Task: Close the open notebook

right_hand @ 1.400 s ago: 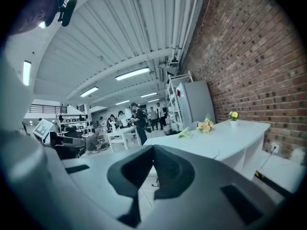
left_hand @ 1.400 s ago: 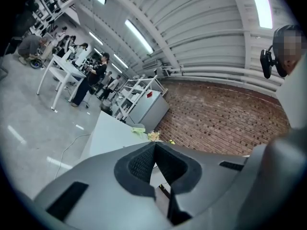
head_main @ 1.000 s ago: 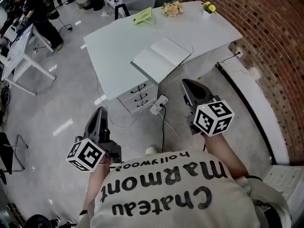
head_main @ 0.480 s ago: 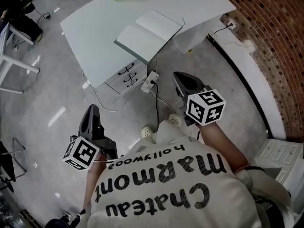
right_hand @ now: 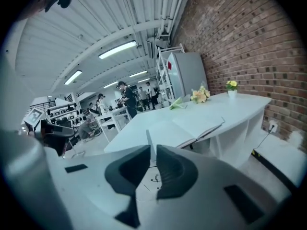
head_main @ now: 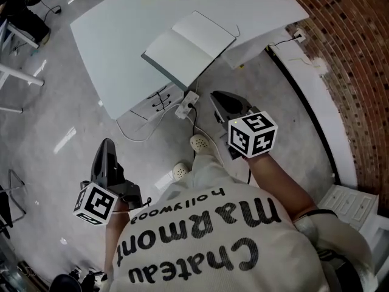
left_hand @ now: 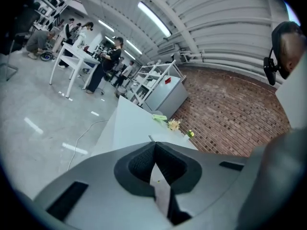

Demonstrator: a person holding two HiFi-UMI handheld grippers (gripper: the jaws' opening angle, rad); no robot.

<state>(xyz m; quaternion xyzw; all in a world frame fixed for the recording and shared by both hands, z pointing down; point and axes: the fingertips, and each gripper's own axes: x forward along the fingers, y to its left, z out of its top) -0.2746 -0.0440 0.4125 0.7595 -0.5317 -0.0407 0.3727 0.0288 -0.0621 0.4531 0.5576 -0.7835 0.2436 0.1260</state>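
So, notebook (head_main: 188,47): lying open, pages up, at the near edge of the white table (head_main: 115,59).
Left tongs (left_hand: 154,145): jaws together with nothing between them, held low over the floor, well short of the table.
Right tongs (right_hand: 152,150): jaws have just been opening and are now a narrow slit apart with nothing between them. They point toward the notebook, apart from it.
Far side of table: flowers (right_hand: 200,95) and a green thing (right_hand: 178,103).

Bare desk (head_main: 109,35) top seen free beside the open notebook (head_main: 188,44), near edge approached unblocked across the floor (head_main: 55,102), drawer unit (head_main: 159,99) and power strip (head_main: 187,103) tucked beneath, right side closed off by the brick wall (head_main: 346,53)
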